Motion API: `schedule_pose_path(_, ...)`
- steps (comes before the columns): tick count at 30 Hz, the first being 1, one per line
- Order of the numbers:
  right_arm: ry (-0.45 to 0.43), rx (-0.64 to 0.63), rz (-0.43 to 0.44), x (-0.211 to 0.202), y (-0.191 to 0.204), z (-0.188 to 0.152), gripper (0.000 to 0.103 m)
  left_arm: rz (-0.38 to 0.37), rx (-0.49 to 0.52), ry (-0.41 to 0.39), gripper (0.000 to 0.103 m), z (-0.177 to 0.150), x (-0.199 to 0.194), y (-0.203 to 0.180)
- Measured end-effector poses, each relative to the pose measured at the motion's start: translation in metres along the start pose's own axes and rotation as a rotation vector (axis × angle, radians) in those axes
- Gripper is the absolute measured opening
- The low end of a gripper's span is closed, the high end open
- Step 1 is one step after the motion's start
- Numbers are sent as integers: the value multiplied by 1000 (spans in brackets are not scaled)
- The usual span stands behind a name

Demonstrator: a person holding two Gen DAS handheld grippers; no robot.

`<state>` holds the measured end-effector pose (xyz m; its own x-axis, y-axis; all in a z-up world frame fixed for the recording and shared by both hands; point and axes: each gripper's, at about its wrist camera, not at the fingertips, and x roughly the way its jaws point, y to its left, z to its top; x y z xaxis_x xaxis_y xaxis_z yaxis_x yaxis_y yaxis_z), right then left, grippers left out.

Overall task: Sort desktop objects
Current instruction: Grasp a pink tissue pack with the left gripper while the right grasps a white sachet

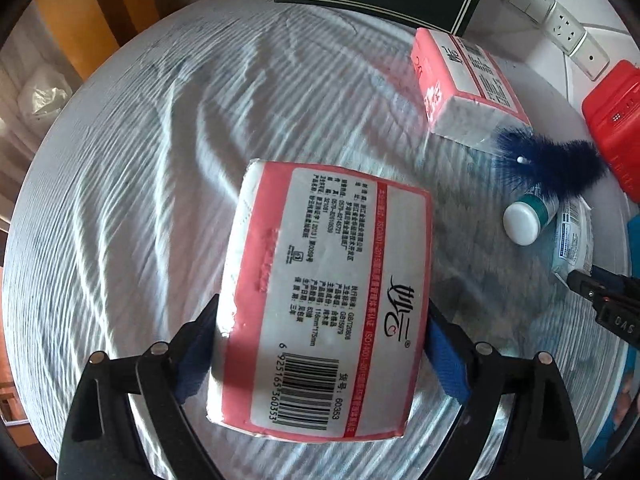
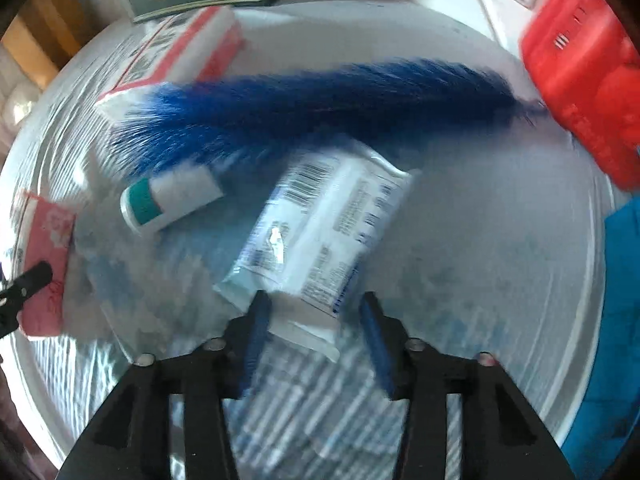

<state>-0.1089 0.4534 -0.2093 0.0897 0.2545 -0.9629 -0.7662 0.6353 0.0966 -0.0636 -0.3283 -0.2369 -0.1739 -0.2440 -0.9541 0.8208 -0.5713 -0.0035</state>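
A: Well, the left gripper [image 1: 320, 344] has its blue pads pressed on both sides of the pink tissue pack [image 1: 324, 300], jaws spread wide around it, low in the left wrist view. It points steeply down at the striped cloth [image 1: 140, 200].

B: Risk there?

A: The pack is soft and gripped near one end; I judge it could sag or slip out if the squeeze eases, or land crooked against the second pink pack [image 1: 464, 84] at upper right.

B: And the right gripper [image 2: 316, 332]?

A: Half open, also aimed steeply down, straddling the near end of the wipes packet [image 2: 320, 232] at centre. That view is blurred, so I cannot tell whether the pads touch it yet.

B: What might go wrong?

A: The packet is slick and flat; the fingers could pinch only its sealed edge and lose it. Just above lie the small white bottle [image 2: 168, 200] and the blue feather duster [image 2: 320, 100], which a careless lift could drag along.
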Motion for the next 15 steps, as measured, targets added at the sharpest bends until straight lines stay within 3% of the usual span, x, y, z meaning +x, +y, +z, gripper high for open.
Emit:
schedule_pose_path(2, -13, 20, 9, -1, -3, 2, 79, 7, -8, -6, 92, 1, 1, -1)
schedule_pose_path(9, -43, 86, 61, 12, 4, 24, 80, 20, -23, -22, 92, 12, 3, -3)
schedule_pose_path(12, -60, 7, -8, 16, 16, 24, 67, 27, -16, -27, 91, 12, 2, -3)
schedule_pose_path(15, -55, -6, -6, 8, 18, 19, 54, 29, -8, -27, 90, 10, 0, -4)
